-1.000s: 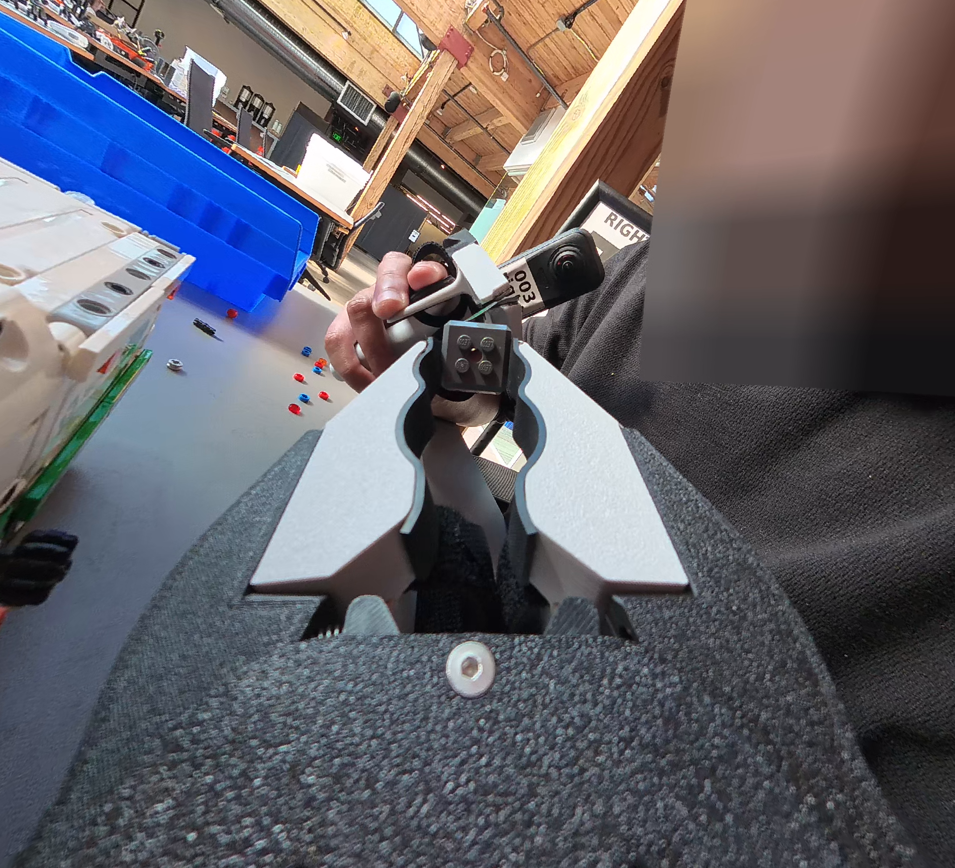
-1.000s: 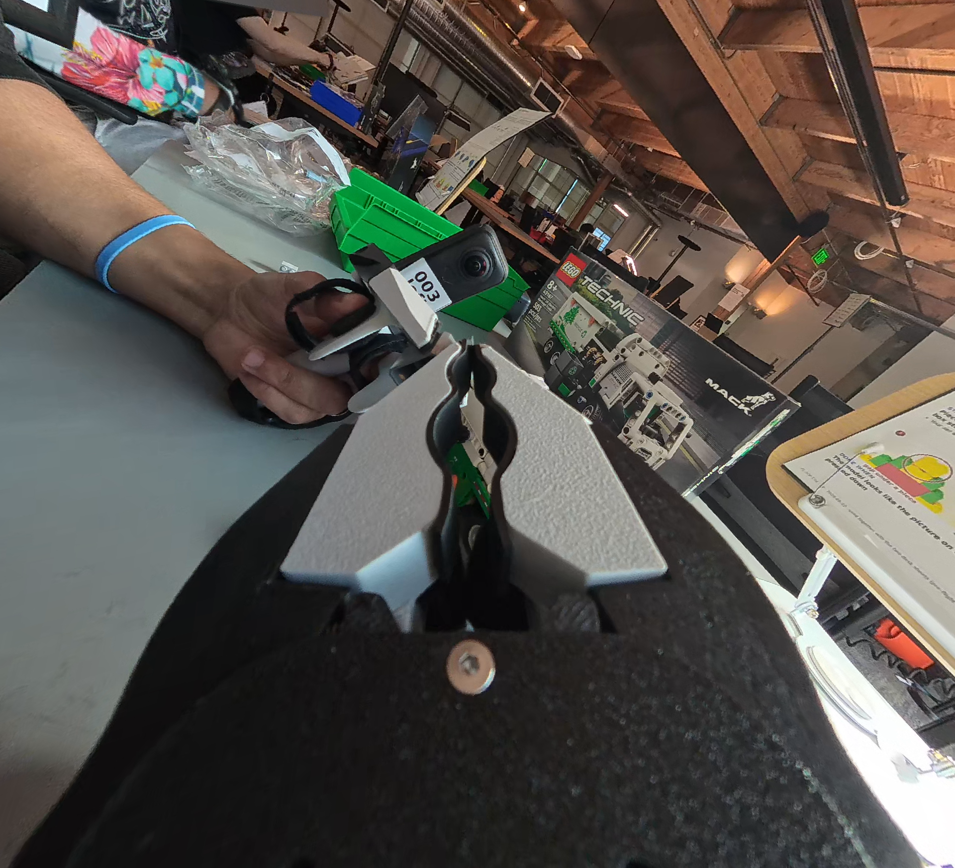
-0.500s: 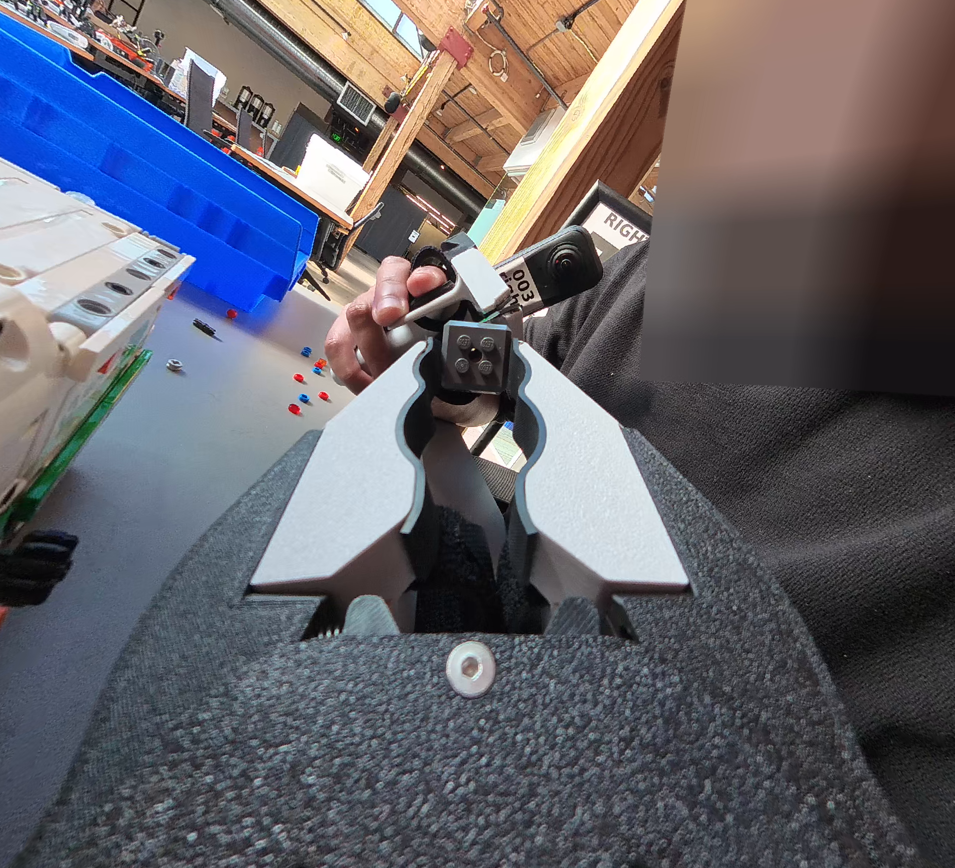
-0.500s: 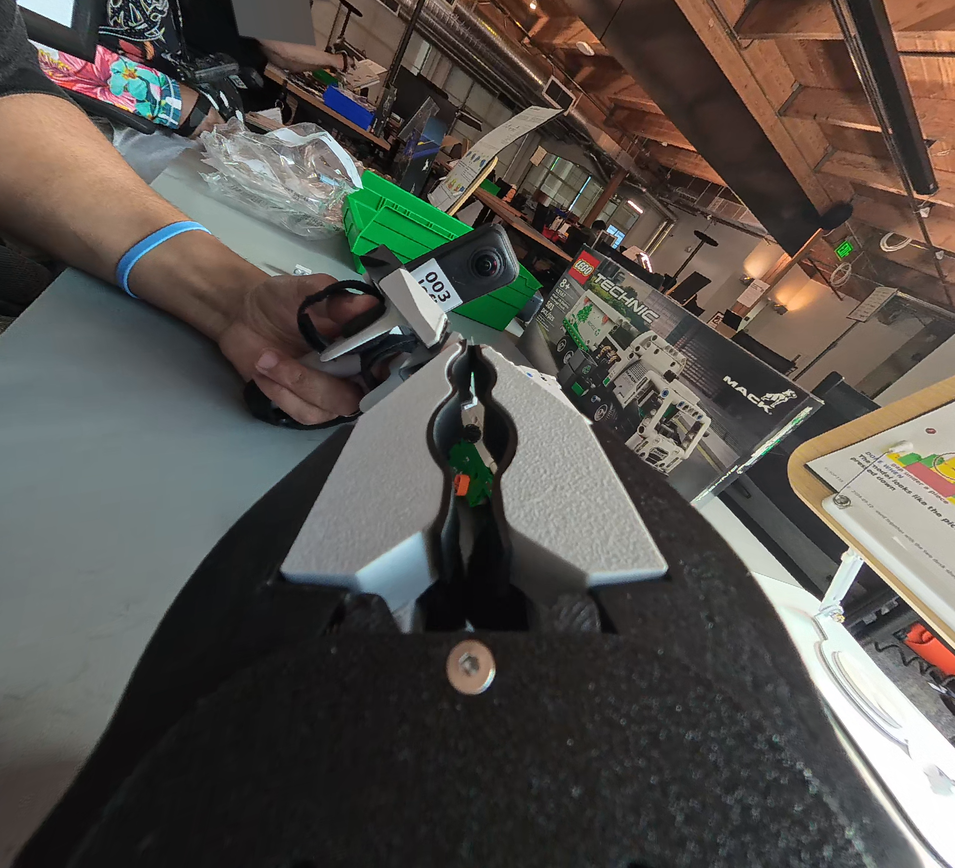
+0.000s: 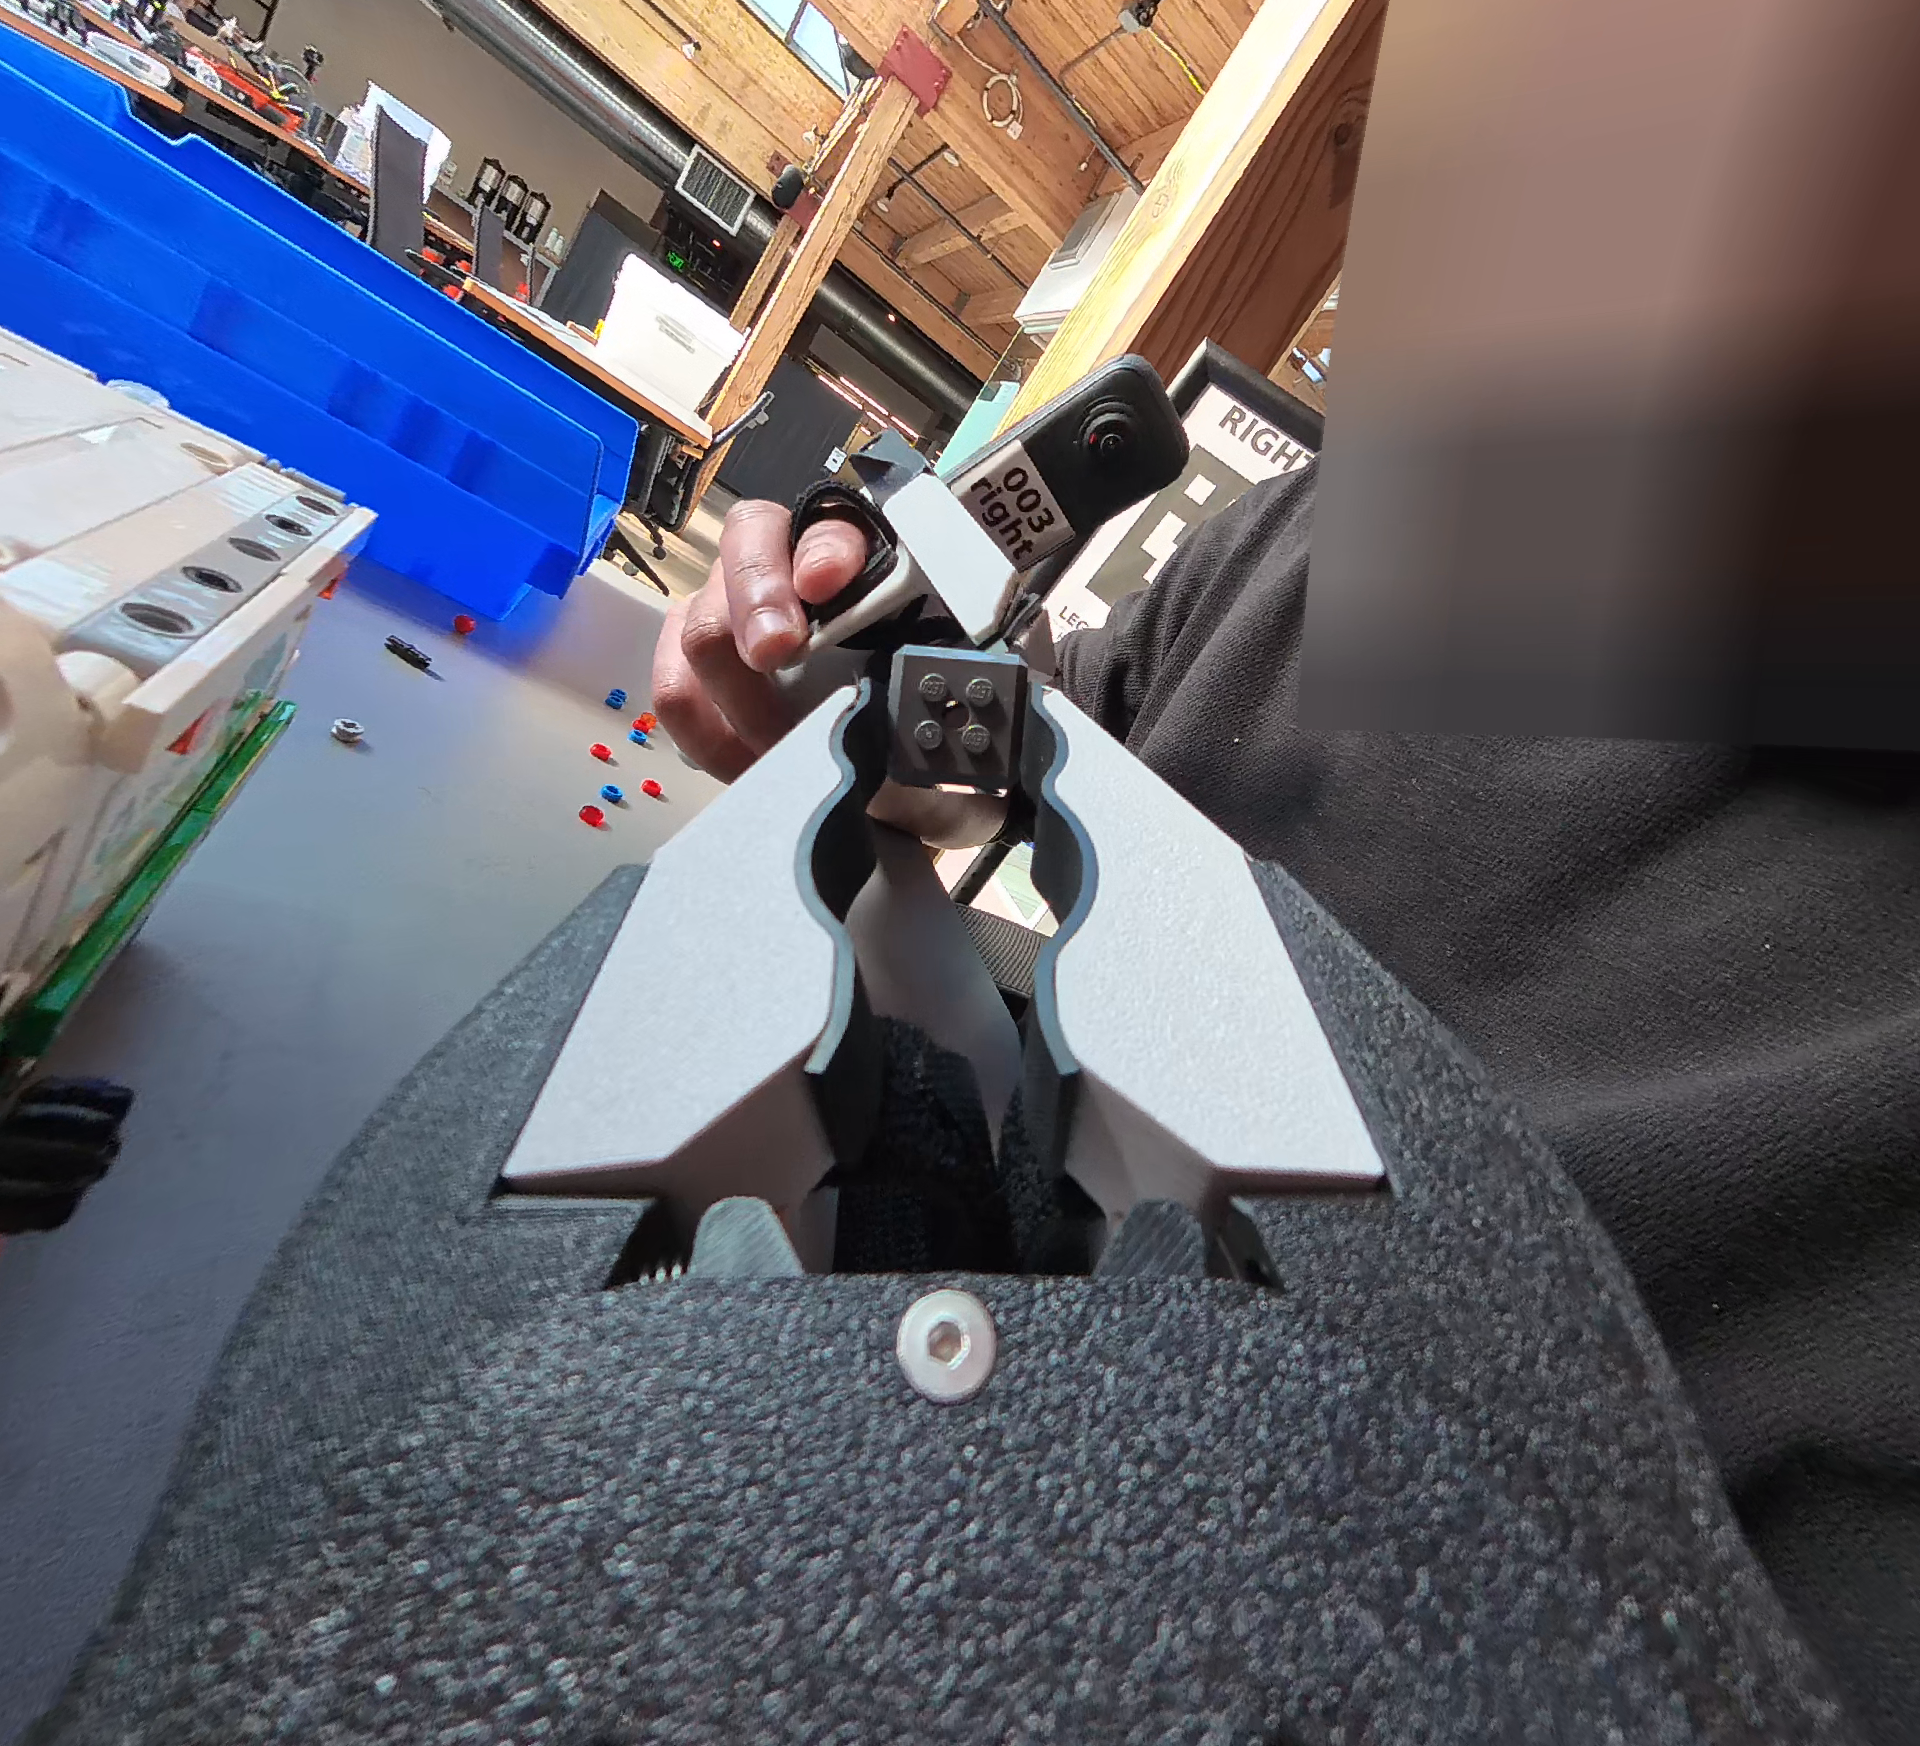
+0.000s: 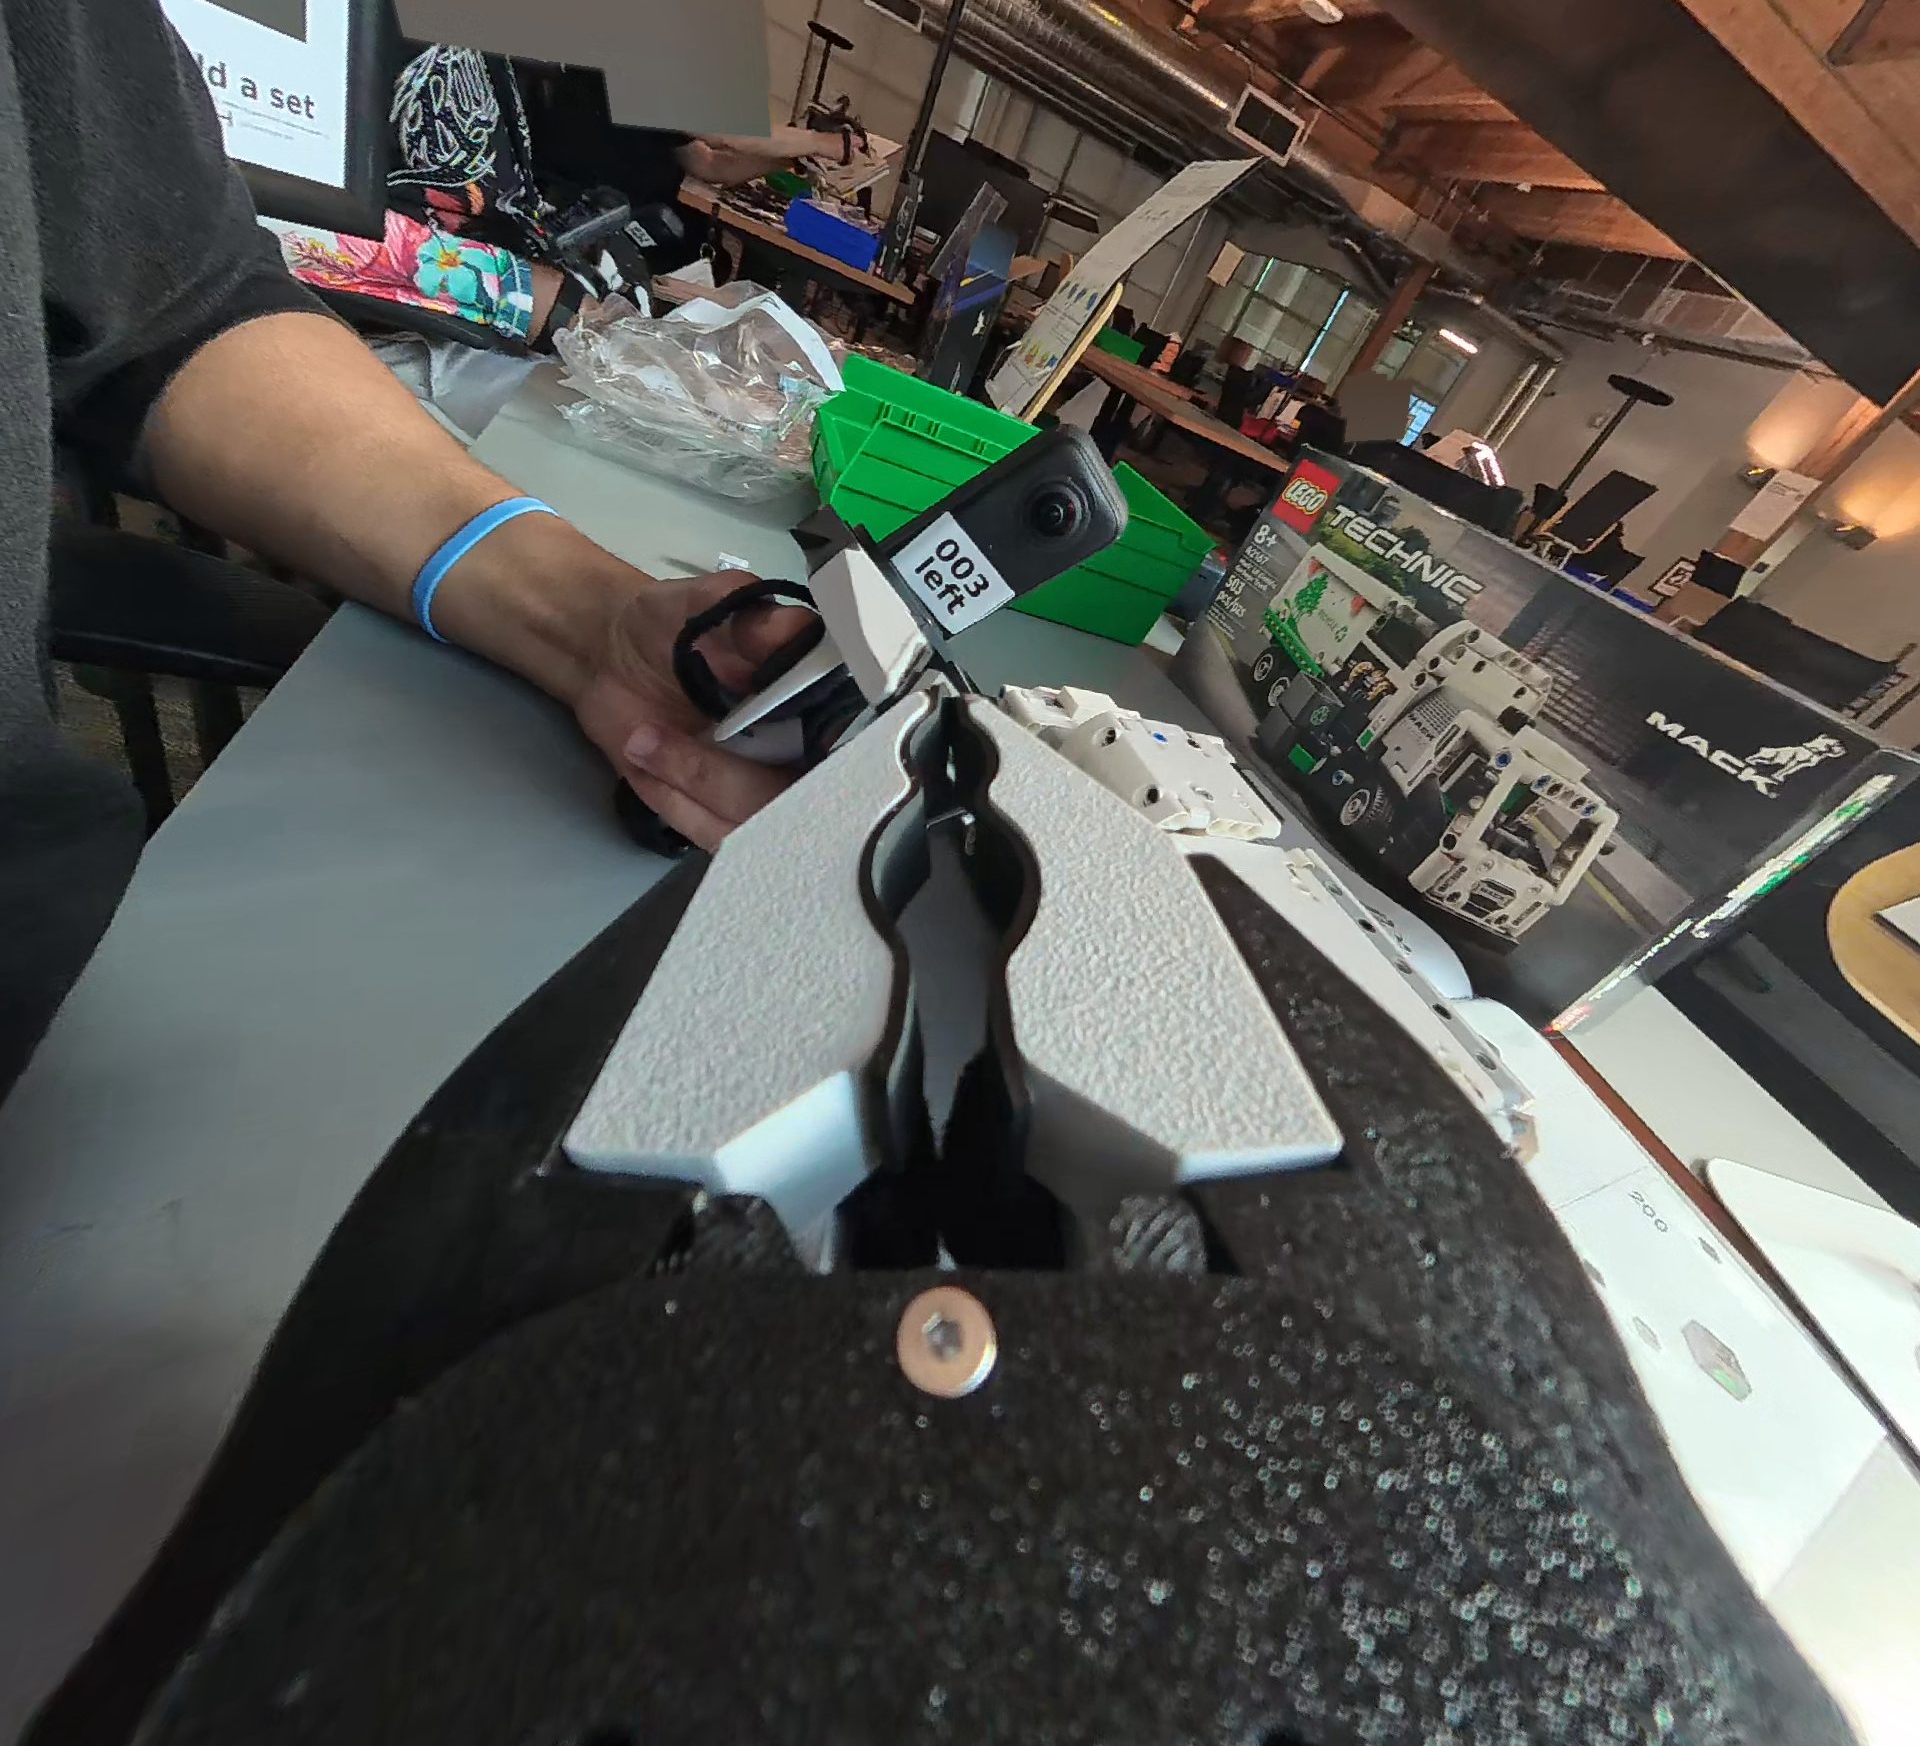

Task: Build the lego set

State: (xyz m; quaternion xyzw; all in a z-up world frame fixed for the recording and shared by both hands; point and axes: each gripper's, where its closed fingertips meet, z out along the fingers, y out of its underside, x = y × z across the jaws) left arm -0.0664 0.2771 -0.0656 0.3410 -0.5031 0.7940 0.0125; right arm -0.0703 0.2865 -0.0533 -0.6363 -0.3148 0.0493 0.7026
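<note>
Both tongs meet nose to nose over the grey table (image 5: 343,948). Left gripper (image 5: 956,709) is clamped on a dark grey square brick (image 5: 958,709), four studs facing the camera, held right at its tips. Right gripper (image 6: 951,730) has its fingers drawn nearly together; something thin sits deep between them, too dark to make out, so I cannot tell whether it grips anything. Behind each tool the person's hand shows: the right hand (image 5: 743,626) past the brick, the left hand (image 6: 675,688) with a blue wristband (image 6: 468,558). Left of the left gripper stands the white-and-green lego model (image 5: 135,657), with small red and blue pieces (image 5: 623,761) scattered between. Beyond those sits a blue bin (image 5: 312,408). Right of the right gripper stands the set's box (image 6: 1507,720), and a green bin (image 6: 987,501) lies farther back.
</note>
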